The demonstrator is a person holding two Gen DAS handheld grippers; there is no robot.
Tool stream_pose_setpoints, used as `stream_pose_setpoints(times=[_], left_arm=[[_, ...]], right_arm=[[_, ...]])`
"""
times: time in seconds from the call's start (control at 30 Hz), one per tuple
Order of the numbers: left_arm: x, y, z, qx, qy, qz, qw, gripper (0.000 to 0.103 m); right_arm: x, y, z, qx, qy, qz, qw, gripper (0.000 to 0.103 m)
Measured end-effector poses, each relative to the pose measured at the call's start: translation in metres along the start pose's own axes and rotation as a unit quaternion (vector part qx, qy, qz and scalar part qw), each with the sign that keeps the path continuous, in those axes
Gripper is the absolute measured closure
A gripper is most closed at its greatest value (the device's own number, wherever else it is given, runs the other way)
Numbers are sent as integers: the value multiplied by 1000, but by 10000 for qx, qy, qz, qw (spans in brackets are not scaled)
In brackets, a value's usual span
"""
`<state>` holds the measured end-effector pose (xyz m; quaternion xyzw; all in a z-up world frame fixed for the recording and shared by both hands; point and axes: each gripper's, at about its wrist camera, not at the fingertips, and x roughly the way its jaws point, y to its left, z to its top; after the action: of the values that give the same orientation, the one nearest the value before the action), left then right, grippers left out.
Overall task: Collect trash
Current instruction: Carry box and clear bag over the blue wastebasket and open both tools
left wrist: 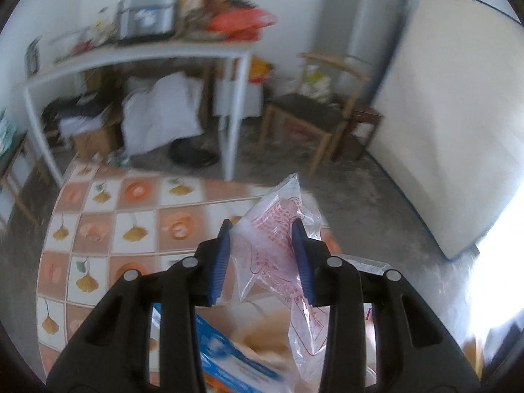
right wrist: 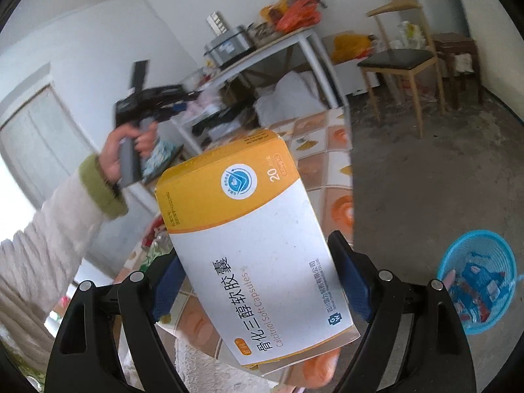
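In the left wrist view my left gripper [left wrist: 262, 255] is shut on a clear plastic bag with red print [left wrist: 278, 255], held above the patterned table [left wrist: 98, 229]. A blue and white packet [left wrist: 229, 357] lies below it on the table. In the right wrist view my right gripper [right wrist: 258, 281] is shut on a yellow and white medicine box [right wrist: 258, 255], held up in the air. A blue trash basket [right wrist: 478, 281] with wrappers in it stands on the floor at the lower right.
A white table [left wrist: 147, 52] piled with clutter stands at the back, with bags and boxes under it. A wooden chair [left wrist: 314, 111], a fridge [left wrist: 360, 16] and a mattress [left wrist: 458, 114] stand to the right. The floor is grey concrete [right wrist: 425, 180].
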<state>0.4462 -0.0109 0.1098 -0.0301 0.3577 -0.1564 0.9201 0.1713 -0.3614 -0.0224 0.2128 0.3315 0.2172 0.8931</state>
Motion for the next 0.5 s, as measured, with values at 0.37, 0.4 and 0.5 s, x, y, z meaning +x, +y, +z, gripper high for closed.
stream_pose_setpoints(times=[0.37, 0.4, 0.5], left_arm=[[-17, -170, -44, 1083, 485, -1230, 9853, 68], [-9, -189, -54, 1151, 651, -1381, 9816, 68], [16, -230, -83, 1321, 1079, -1658, 9713, 68]], right_arm=[[-97, -88, -32, 1330, -798, -1115, 9816, 22], [-105, -100, -37, 1510, -837, -1268, 9768, 22], [-121, -140, -53, 2152, -845, -1553, 9604, 22]])
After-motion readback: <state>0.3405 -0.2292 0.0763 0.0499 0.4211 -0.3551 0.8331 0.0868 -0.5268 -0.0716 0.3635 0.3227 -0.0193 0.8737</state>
